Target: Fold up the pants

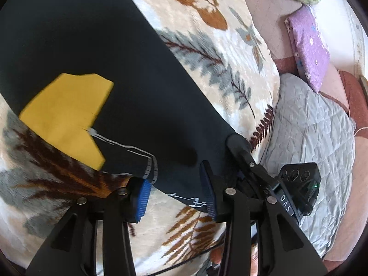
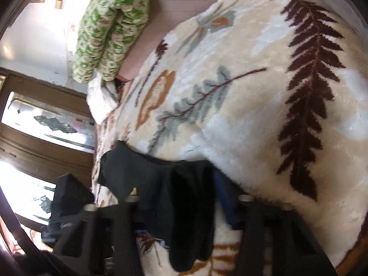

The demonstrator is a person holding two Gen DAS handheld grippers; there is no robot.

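1. Pants [image 1: 96, 53]: dark fabric with a yellow patch [image 1: 66, 115] and pale drawstring, spread on the leaf-patterned blanket [image 1: 218, 46]; one edge is gathered at the blanket's near edge.
2. Left gripper [image 1: 177, 191]: blue pads partly apart, the pants' hem lying between them; whether the pads press on it cannot be told.
3. Right gripper [image 2: 181, 209]: fingers narrowed around a bunched fold of pants that hangs between them, blurred.
4. Surroundings: green patterned cushion [image 2: 110, 27], purple pillow [image 1: 308, 48], grey quilted pad [image 1: 310, 142] past the blanket's far and side edges.
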